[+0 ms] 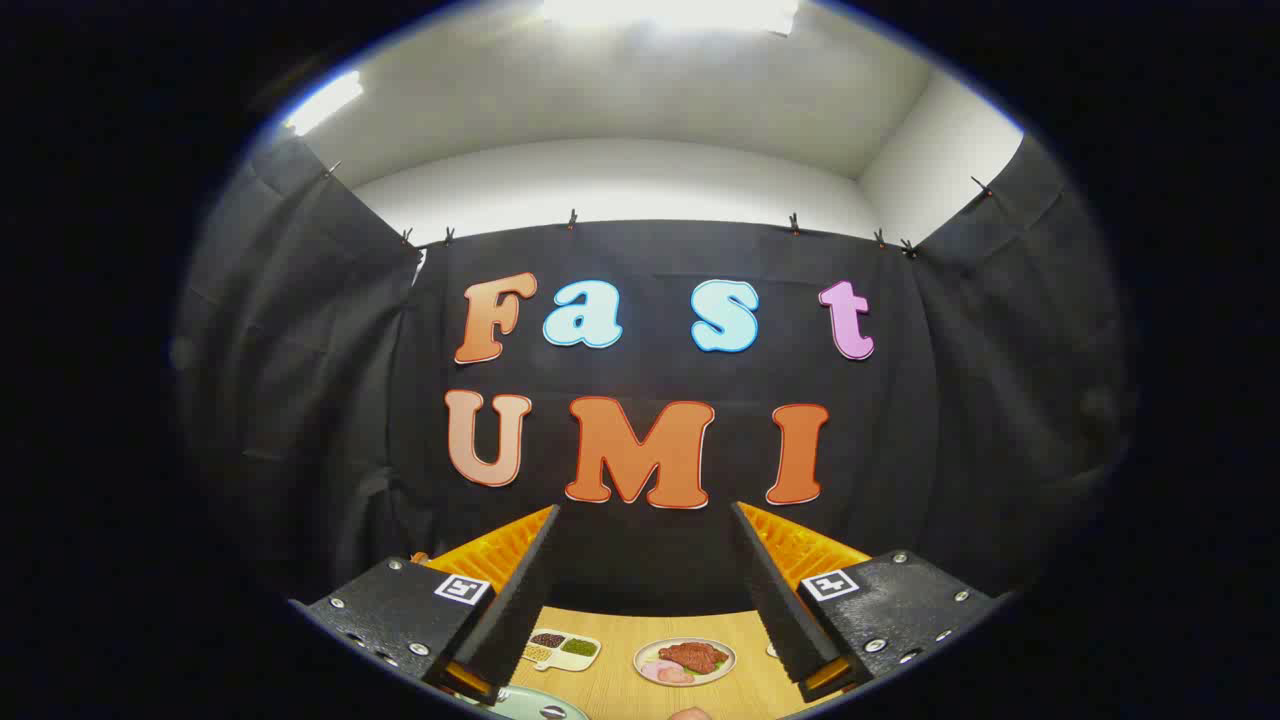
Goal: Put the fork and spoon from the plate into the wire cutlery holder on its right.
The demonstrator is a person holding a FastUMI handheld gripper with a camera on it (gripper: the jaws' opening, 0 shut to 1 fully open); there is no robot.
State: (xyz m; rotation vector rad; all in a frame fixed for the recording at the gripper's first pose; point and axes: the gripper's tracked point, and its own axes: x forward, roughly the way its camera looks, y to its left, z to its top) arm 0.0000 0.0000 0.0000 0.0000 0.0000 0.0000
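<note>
The tool (645, 600) is spread wide, nothing between its two fingers. Each finger (515, 600) is a black wedge faced with rough foam-like padding, backed by ribbed orange plastic and bolted to a speckled black block that carries a small square black-and-white marker.

Low between the fingers, a curved slice of a pale green plate (530, 703) with a small shiny metal piece on it peeks in beside the left finger; whether that piece is the fork or the spoon cannot be told.

Just ahead lies the bench (610, 690), light wood with a fine straight grain. On it sit a white divided tray (562, 649) holding dark, tan and green fillings, and a round plate of meat (685, 660) with reddish-brown and pink pieces. The two stand apart, bare wood between.

Beyond the bench's far edge hangs the booth's wall (300, 400), softly creased black cloth clipped along its top.
</note>
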